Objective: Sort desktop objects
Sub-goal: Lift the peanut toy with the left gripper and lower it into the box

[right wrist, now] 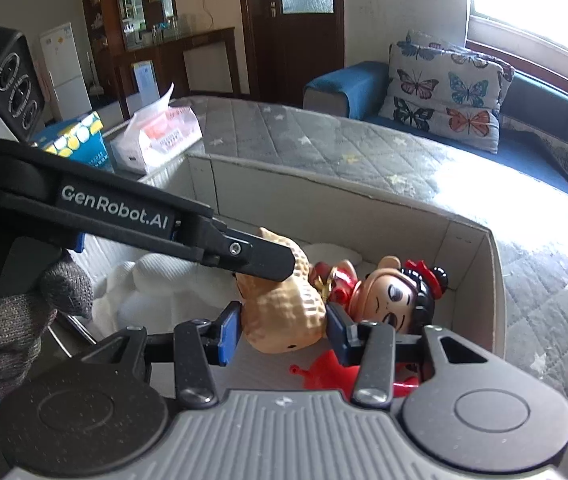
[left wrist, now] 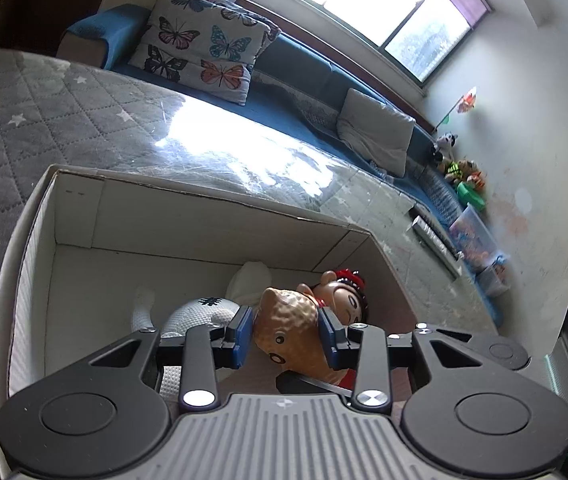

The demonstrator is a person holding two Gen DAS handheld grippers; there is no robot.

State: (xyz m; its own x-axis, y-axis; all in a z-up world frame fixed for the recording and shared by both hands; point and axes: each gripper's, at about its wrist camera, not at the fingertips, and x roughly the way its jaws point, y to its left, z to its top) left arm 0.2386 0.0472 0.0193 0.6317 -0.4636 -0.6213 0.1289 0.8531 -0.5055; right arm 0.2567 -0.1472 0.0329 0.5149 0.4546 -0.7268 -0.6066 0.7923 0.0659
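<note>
Both grippers [left wrist: 286, 336] [right wrist: 282, 330] clamp peanut toy [left wrist: 288, 320], lengthwise over box [left wrist: 204, 216].

Cardboard box [left wrist: 220, 216]: top open, far-left floor bare. Near-right floor occupied by peanut toy [right wrist: 284, 312], doll [right wrist: 396, 300] and white cloth [left wrist: 204, 308]. Side passage blocked by box walls. Quilted tabletop [left wrist: 84, 112] beyond left unobstructed.

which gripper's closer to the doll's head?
Right. The right gripper clamps the peanut toy right beside the doll head; the left gripper grips the peanut's far end, farther from it.
</note>
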